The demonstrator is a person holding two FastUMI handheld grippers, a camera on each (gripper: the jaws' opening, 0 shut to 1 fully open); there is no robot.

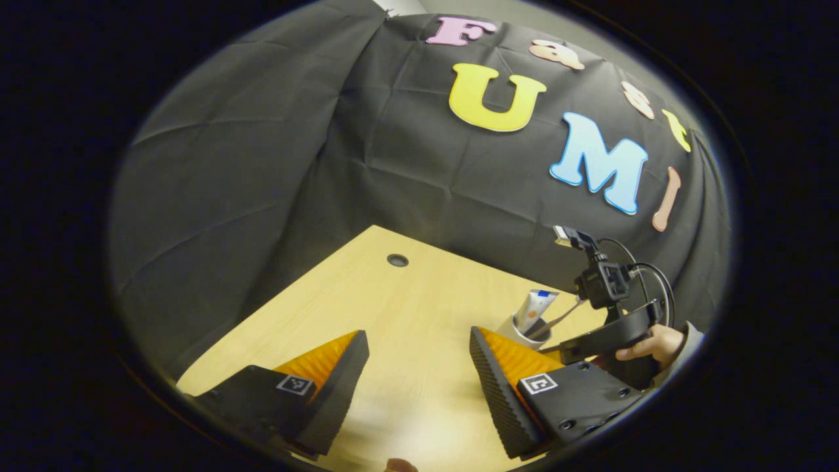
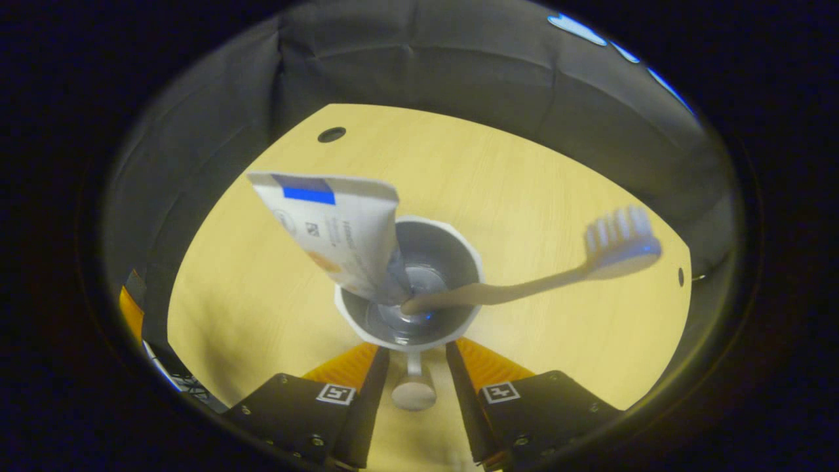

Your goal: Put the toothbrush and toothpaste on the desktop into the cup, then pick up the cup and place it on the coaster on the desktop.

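Cup, white outside and grey inside (image 2: 409, 288), sits on the light wooden desktop (image 2: 511, 177) in the right gripper view, seen from above. White toothpaste tube with a blue stripe (image 2: 334, 229) stands in it, leaning toward the left rim; toothbrush with a beige handle and white bristles (image 2: 544, 275) also in it, head sticking out past the right rim. Right gripper (image 2: 414, 367) has its fingers either side of the cup's handle (image 2: 413, 383), narrow gaps showing, so cannot tell if they clamp it. Left gripper view: left gripper (image 1: 419, 373) spread wide, nothing between the fingers, bare desktop below. Farther right in that view, the cup (image 1: 521, 331) with tube (image 1: 534, 308) and brush poking up, partly hidden by the right gripper's black body, which a hand in a grey sleeve (image 1: 655, 344) holds. Round dark hole in the desktop (image 1: 397, 260) near the black cloth wall (image 1: 275, 164). Coaster not made out.
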